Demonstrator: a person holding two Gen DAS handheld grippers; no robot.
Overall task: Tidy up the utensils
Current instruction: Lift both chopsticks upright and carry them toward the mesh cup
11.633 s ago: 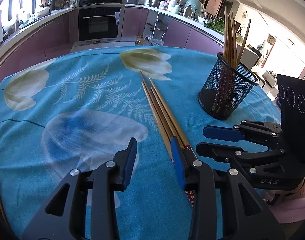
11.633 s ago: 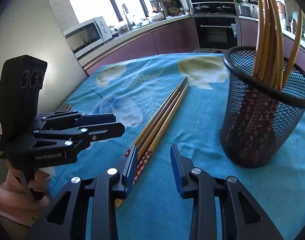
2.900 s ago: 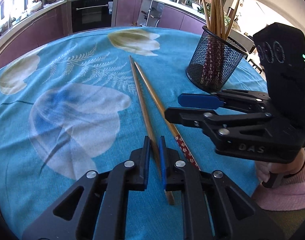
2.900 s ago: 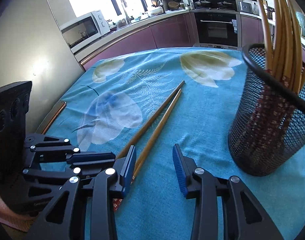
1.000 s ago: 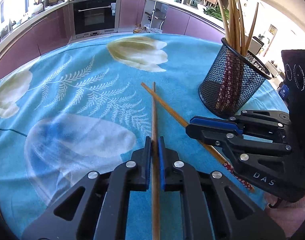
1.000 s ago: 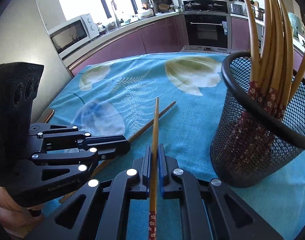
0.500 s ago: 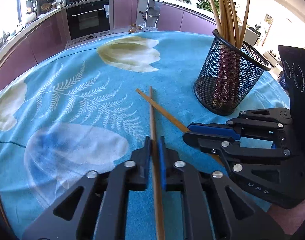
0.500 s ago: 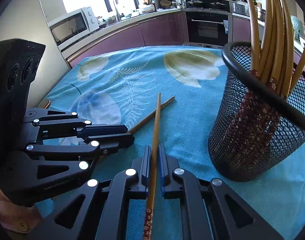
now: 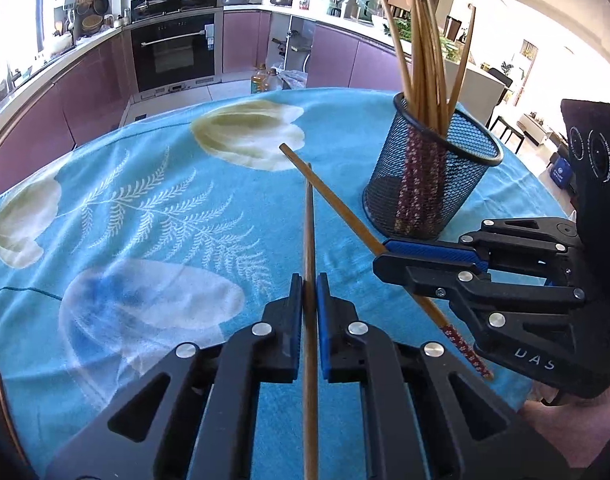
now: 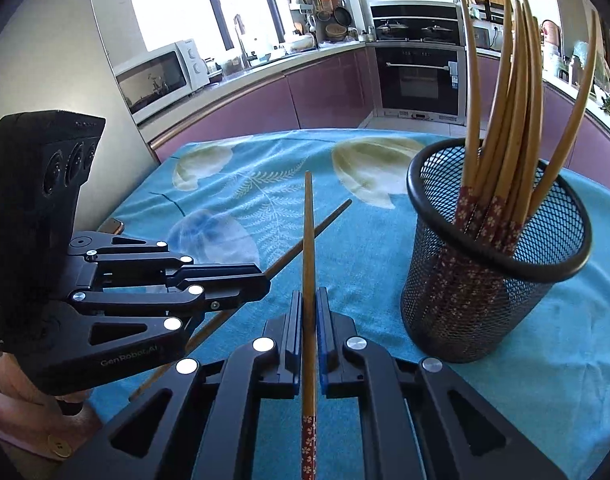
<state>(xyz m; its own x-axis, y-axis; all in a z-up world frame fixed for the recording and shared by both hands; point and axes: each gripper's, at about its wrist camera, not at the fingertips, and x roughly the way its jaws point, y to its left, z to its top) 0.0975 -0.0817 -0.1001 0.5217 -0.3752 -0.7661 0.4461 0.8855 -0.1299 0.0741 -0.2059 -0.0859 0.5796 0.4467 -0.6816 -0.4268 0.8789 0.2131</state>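
Left gripper [image 9: 309, 292]: jaws pinching a plain chopstick [image 9: 309, 216], its shaft running forward above the blue floral cloth [image 9: 145, 240] that covers the worktop; right gripper [image 10: 309, 308]: jaws pinching a second chopstick [image 10: 308, 232], its red flower-patterned end [image 10: 308, 446] toward the camera and its bare tip pointing forward; in the left wrist view the two sticks cross near their tips, though contact between them cannot be told; black mesh holder [image 10: 497, 280]: upright on the cloth to the right of both grippers, near them, holding a bundle of like chopsticks [image 10: 509, 112], patterned ends down; background: oven [image 9: 175, 50] and microwave [image 10: 157, 76] along purple kitchen cabinets.
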